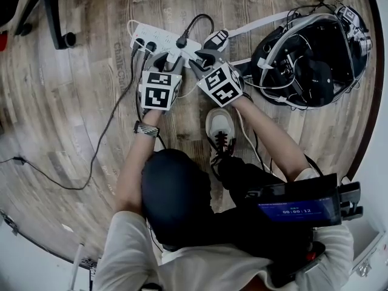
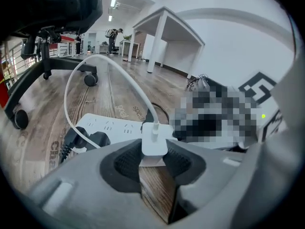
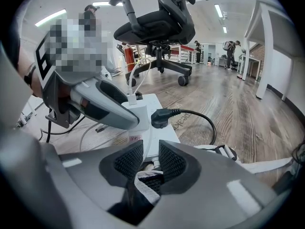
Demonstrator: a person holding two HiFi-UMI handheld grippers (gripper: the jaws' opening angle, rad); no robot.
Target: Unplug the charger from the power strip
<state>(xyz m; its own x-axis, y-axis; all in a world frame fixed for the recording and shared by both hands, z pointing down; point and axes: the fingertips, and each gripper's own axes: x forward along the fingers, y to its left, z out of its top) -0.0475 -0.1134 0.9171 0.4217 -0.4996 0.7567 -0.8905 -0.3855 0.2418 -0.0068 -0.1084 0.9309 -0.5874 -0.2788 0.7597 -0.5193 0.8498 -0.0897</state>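
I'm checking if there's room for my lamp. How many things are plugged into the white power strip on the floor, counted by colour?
white charger: 1
black plugs: 3
Total: 4, all in the power strip

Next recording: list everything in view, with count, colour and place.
power strip: one, white, on wood floor
charger: one, white, standing on strip
plugs: three, black, in strip
office chair: one, black, beyond strip
bag: one, black, right of strip
shoe: one, white, below grippers
chest device: one, black, lit screen
wristwatch: one, dark, left wrist
left gripper: grey, jaws closed on charger
right gripper: grey, jaws closed on strip's end
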